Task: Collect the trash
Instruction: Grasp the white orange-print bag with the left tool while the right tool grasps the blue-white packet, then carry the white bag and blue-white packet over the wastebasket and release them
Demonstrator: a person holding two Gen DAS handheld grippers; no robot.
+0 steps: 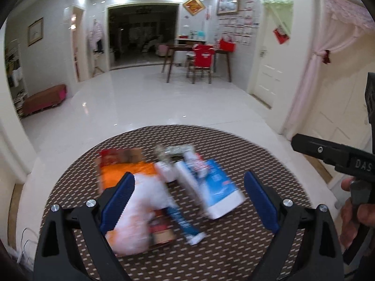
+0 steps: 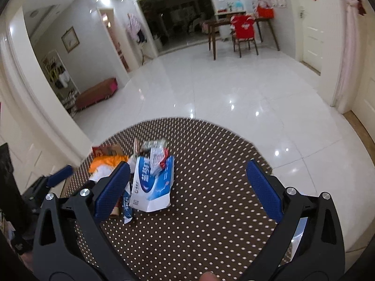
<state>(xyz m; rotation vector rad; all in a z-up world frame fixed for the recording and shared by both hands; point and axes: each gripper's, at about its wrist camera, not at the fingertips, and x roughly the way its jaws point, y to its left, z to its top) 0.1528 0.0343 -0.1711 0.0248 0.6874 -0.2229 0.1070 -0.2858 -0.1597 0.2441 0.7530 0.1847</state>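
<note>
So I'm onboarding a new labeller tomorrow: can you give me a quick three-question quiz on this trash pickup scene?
1. True or false: the left gripper is shut on the orange-and-white bag.
2. What does the trash lie on? A) bare tiles B) brown dotted mat C) wooden table
3. Which item lies nearest the right gripper?

Key
1. False; both grippers are open and hold nothing.
2. B
3. The blue-and-white toothpaste box.
</note>
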